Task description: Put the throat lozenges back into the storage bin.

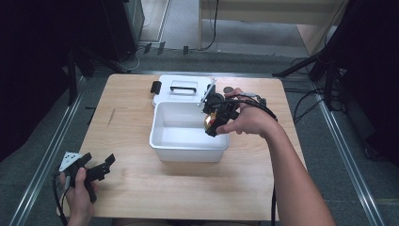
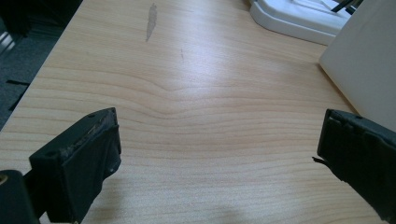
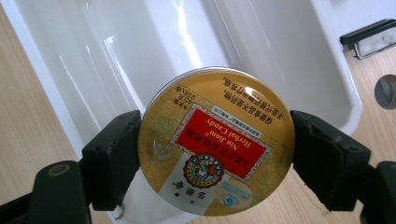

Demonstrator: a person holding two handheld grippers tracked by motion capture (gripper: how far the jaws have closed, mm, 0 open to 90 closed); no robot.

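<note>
Round gold candy tin (image 3: 216, 142) clamped between the black jaws, above the white tub (image 3: 196, 42).

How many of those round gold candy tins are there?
1. The candy tin is clamped between the right gripper's jaws, held over the near right corner of the open white bin. The bin's inside looks empty; nothing else gold shows on the table.
</note>
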